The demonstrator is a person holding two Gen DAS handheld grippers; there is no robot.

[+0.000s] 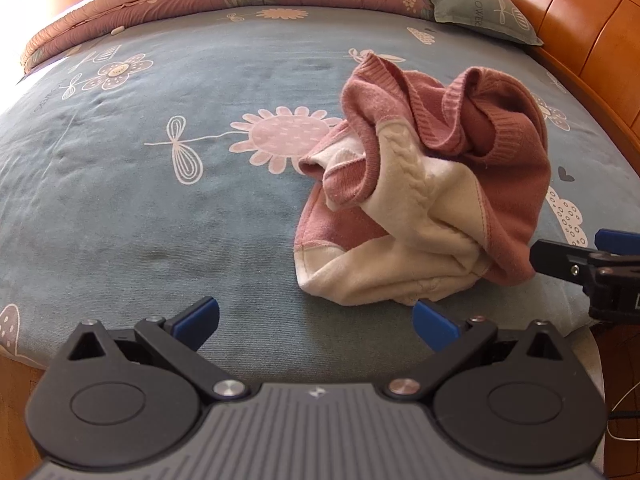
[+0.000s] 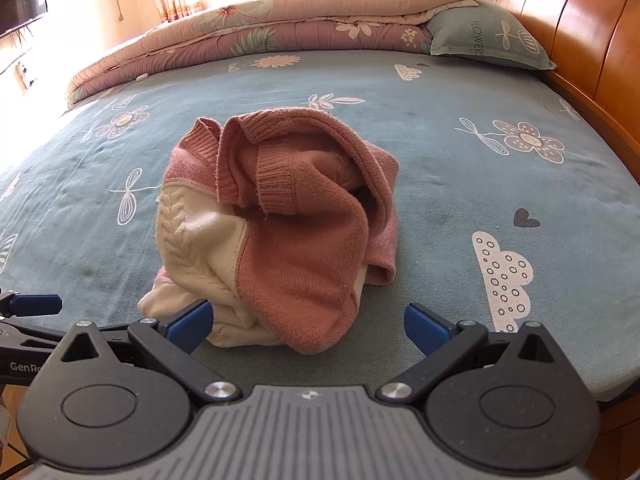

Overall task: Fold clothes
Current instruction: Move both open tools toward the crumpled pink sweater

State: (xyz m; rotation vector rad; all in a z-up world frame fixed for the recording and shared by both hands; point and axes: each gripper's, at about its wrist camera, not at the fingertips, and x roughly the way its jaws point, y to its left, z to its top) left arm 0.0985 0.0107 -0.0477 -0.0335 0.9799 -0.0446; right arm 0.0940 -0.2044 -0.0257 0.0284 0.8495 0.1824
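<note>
A pink and cream knitted sweater (image 1: 424, 196) lies crumpled in a loose heap on the bed (image 1: 160, 200), right of centre in the left wrist view and just left of centre in the right wrist view (image 2: 276, 232); its pink ribbed cuffs and hem curl over the top of the pile, a cream panel with a cable pattern shows on the lower side, and cream fabric spills out flat at the near edge; nothing about it is folded.

The left gripper (image 1: 316, 322) sits at the bottom of its own frame with its blue-tipped fingers (image 1: 198, 320) spread wide; nothing lies between them, and the right-hand tip stands just beside the cream edge of the sweater, though I cannot tell whether it touches. The right gripper (image 2: 308, 322) is likewise spread wide and holds nothing; the near edge of the sweater reaches into the gap between its fingers, and the left-hand tip overlaps the cream fabric in the picture; contact cannot be told. In the left wrist view the right gripper (image 1: 592, 260) enters from the right edge, its black finger close to the pink side of the heap.

The bed wears a blue-grey sheet printed with flowers and clouds; a folded quilt (image 2: 260, 28) lies across the upper part of the frame, a pillow (image 2: 484, 36) at the upper right, beside a wooden headboard (image 2: 580, 20).
</note>
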